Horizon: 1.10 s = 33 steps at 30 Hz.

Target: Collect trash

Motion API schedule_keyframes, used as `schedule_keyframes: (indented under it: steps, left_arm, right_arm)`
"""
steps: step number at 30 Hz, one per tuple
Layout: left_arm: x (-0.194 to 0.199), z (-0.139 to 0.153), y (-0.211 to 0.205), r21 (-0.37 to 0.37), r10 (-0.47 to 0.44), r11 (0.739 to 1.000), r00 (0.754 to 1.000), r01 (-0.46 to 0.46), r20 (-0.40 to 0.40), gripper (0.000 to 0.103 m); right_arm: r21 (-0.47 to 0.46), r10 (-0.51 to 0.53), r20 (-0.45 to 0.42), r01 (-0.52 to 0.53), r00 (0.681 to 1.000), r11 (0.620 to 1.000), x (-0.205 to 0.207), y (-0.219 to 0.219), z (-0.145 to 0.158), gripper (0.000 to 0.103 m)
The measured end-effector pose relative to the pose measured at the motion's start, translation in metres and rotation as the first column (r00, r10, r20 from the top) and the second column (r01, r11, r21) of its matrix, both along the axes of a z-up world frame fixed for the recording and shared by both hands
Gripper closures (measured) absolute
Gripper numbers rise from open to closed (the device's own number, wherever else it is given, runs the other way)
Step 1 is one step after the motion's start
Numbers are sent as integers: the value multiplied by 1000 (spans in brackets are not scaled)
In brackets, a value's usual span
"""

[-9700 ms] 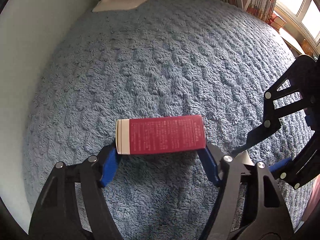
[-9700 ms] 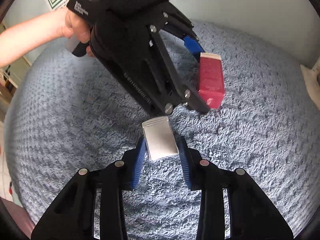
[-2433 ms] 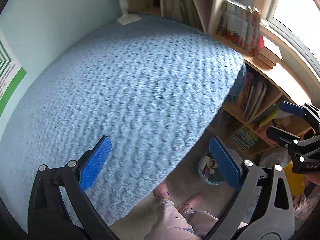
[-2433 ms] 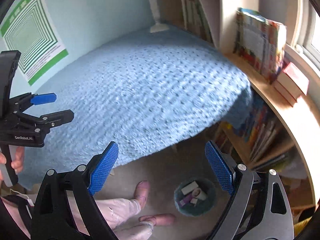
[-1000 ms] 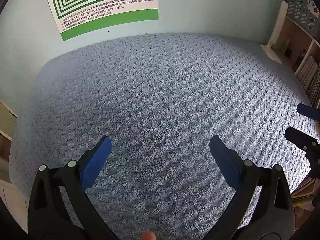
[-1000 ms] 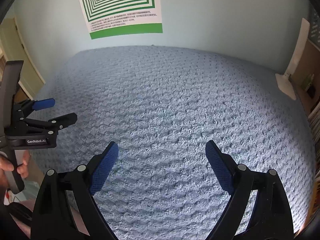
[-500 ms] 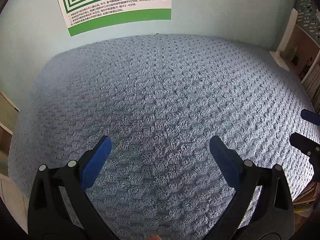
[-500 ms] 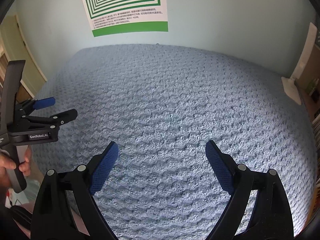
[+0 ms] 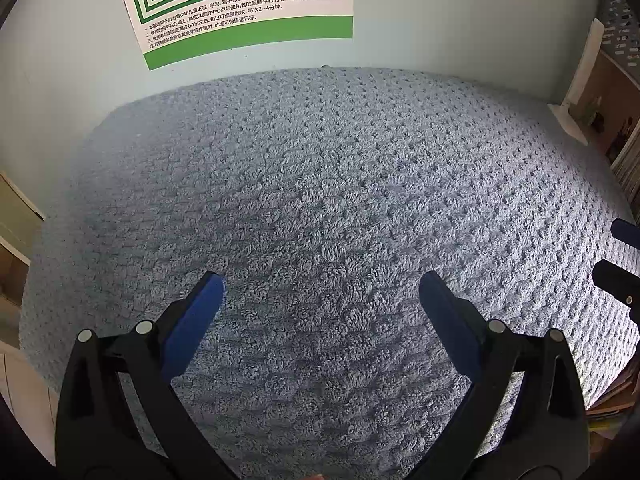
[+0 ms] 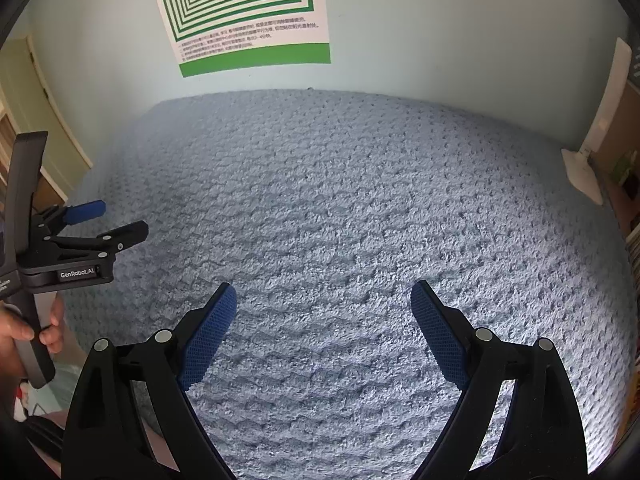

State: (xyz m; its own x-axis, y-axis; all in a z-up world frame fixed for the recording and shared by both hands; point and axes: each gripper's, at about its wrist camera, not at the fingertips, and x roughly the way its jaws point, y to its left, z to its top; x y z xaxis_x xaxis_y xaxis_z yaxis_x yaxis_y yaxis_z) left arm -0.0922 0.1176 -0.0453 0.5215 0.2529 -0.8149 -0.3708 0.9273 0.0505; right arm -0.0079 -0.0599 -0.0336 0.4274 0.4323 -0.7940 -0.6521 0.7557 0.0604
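No trash shows on the blue-grey fluffy blanket (image 9: 320,208) in either view. My left gripper (image 9: 320,286) hangs open over the blanket's near half, nothing between its blue pads. My right gripper (image 10: 323,294) is open too and holds nothing. In the right wrist view the left gripper (image 10: 104,220) appears from the side at the left edge, jaws apart, held by a hand (image 10: 24,332). The tips of the right gripper (image 9: 618,256) peek in at the right edge of the left wrist view.
A green-and-white poster (image 9: 240,4) hangs on the pale wall behind the blanket (image 10: 340,208). A white stand (image 10: 588,168) sits at the far right corner by shelving with books (image 9: 624,152). A cream door or cabinet (image 10: 44,120) is at the left.
Both cameras have tilted slightly and crept closer to the wall, so the poster sits a bit larger and more central. Both grippers stay open and hold nothing.
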Motion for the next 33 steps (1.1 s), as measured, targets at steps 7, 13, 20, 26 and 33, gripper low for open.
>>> schedule_keyframes:
  steps: [7, 13, 20, 26, 33]
  left_arm:
    - [-1, -1, -2, -10, 6, 1000, 1000, -6, -1, 7]
    - [-1, 2, -2, -2, 12, 1000, 1000, -12, 4, 7]
    - [-4, 3, -2, 1, 16, 1000, 1000, -16, 5, 7]
    - [-6, 2, 0, 0, 18, 1000, 1000, -18, 5, 7]
    - [-5, 3, 1, 4, 15, 1000, 1000, -15, 6, 7]
  right_arm:
    - [-3, -3, -5, 3, 1000, 1000, 2, -2, -1, 15]
    - [-5, -2, -6, 2, 1000, 1000, 1, -3, -1, 15]
    - [-2, -1, -5, 1, 1000, 1000, 0, -4, 0, 15]
    - [-7, 3, 1, -3, 1000, 1000, -1, -2, 1, 15]
    - [-7, 5, 1, -5, 1000, 1000, -1, -2, 1, 15]
